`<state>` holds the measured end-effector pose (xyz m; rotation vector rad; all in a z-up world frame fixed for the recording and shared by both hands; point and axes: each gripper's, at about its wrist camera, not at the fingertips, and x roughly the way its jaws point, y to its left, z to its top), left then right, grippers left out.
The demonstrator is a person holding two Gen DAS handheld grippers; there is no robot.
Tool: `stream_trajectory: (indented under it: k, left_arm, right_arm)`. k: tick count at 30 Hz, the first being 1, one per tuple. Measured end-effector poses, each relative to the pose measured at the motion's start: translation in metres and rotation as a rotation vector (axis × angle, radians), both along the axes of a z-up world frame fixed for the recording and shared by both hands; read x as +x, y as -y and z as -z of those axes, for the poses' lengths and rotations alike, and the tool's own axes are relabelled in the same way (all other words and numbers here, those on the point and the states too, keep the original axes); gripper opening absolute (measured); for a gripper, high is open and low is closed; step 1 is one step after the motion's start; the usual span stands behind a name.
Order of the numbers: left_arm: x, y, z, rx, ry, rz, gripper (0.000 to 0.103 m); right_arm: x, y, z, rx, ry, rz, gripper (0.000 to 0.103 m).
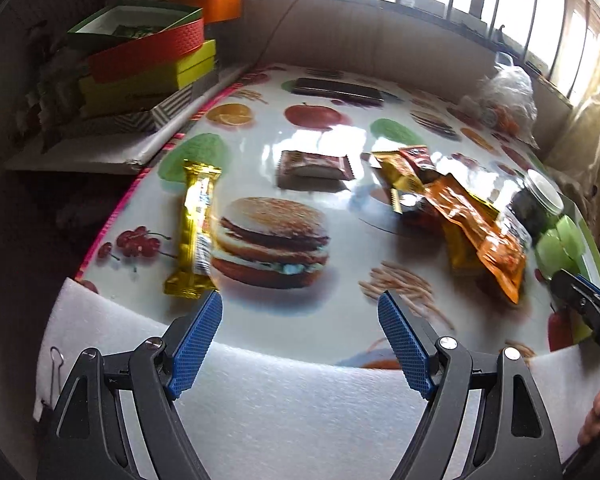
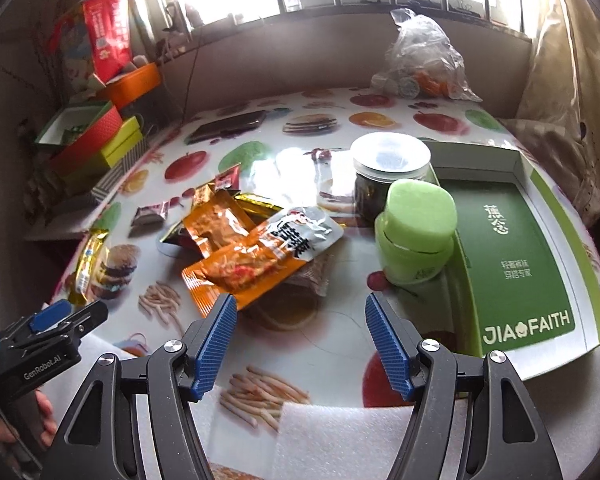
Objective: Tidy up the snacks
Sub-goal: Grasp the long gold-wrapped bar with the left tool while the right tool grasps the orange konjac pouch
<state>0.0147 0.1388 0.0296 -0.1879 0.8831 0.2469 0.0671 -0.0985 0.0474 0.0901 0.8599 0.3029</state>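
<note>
My left gripper point(image 1: 300, 312) is open and empty above the table's near edge. A gold snack bar point(image 1: 196, 228) lies just ahead of its left finger, and a brown wrapped snack point(image 1: 316, 166) lies farther back. A pile of orange snack packets point(image 1: 476, 224) lies to the right. My right gripper point(image 2: 300, 316) is open and empty, close to the orange packets point(image 2: 236, 256) and a silver packet point(image 2: 300, 236). A green lidded tub point(image 2: 418, 232) and a dark jar point(image 2: 390, 168) stand beside a green box point(image 2: 520, 248).
Stacked gift boxes point(image 1: 140, 64) sit on a shelf at the left. A clear plastic bag point(image 2: 420, 60) and a dark flat case point(image 1: 338, 90) lie at the table's far side. White foam sheet point(image 1: 300, 400) covers the near edge. The fruit-print table point(image 1: 340, 248) fills both views.
</note>
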Motion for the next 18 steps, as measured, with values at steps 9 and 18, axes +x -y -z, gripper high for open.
stream_trajectory:
  k: [9,18]
  left_arm:
    - [0.017,-0.054,0.001,-0.022,0.001,-0.075,0.08]
    - [0.027,-0.074,0.014,-0.069,-0.028,-0.102,0.08]
  right_arm:
    - [0.038,-0.021,0.007,0.036,-0.054,0.048,0.067]
    - [0.066,-0.024,0.022,0.079,-0.134,0.132,0.067]
